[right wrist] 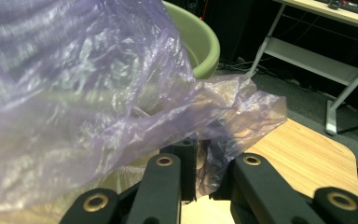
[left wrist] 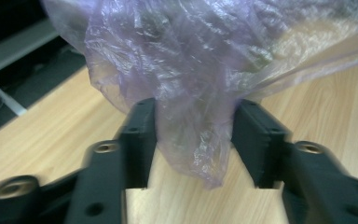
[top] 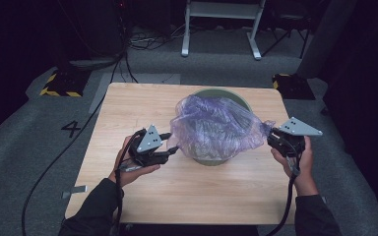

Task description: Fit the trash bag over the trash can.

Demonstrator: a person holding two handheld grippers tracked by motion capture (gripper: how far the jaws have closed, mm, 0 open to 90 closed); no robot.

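A crumpled, see-through purple plastic bag (top: 216, 125) is draped over a round pale green bin (top: 226, 92) in the middle of the wooden table (top: 128, 108). My left gripper (top: 174, 148) is at the bag's left side. It is open, and a hanging fold of the bag (left wrist: 191, 70) lies loose between the jaws of the left gripper (left wrist: 196, 107). My right gripper (top: 271, 135) is to the right of the bin. In the right gripper view, the right gripper (right wrist: 205, 149) is shut on a stretched corner of the bag (right wrist: 98, 93), with the bin's rim (right wrist: 200, 42) behind.
The table stands on grey carpet with bare wood in front of the bin and to its left. A white-legged desk frame (top: 221, 10) and loose cables (top: 147, 42) lie beyond the far edge. Yellow-and-black blocks (top: 61, 83) sit at the far corners.
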